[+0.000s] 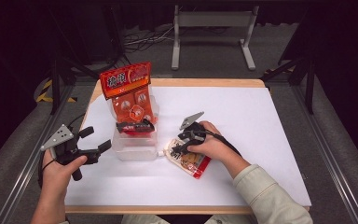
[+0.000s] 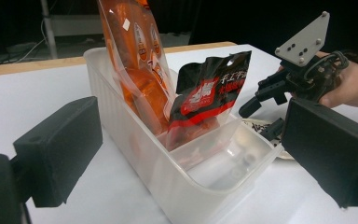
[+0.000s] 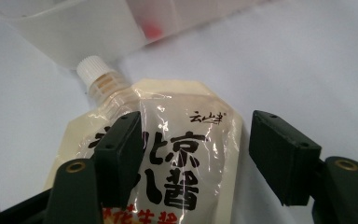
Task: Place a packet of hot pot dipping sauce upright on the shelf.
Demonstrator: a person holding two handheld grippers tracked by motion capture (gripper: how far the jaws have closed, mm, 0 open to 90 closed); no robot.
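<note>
Cream pouch [image 3: 168,154] flat by the bin [image 1: 135,151]; right gripper [image 3: 196,154] spread wide over it, left gripper [image 2: 186,154] gaping too.

Right gripper [image 1: 182,142] hovers over the spouted pouch [image 1: 189,161] beside the clear tub [image 1: 135,151].

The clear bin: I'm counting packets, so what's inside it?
Inside the clear bin stand an orange packet and a black-and-red packet. Its near end looks empty; the packets cover whatever lies beneath them.
</note>
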